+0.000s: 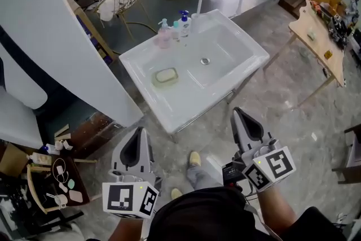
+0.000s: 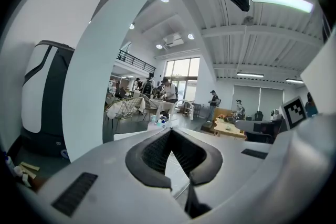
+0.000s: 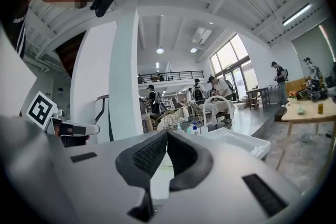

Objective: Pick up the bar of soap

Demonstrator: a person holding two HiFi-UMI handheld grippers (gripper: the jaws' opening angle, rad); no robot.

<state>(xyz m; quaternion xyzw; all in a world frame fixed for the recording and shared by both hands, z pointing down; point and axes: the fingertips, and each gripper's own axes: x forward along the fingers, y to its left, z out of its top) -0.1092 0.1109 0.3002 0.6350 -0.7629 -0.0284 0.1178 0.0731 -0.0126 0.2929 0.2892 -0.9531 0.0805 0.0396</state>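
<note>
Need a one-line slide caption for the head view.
Left gripper and right gripper, both shut, short of the sink holding the soap.

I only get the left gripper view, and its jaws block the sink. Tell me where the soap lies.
Observer: The bar of soap lies in the left part of the sink's basin, left of the drain.
Operator: Report the right gripper.
Observer: The right gripper is shut with nothing between its jaws, and it is not yet over the sink.
Operator: Place my left gripper against the sink.
Observer: From the head view, the left gripper is over the floor, short of the sink's near corner. The soap is beyond it, slightly to the right.
</note>
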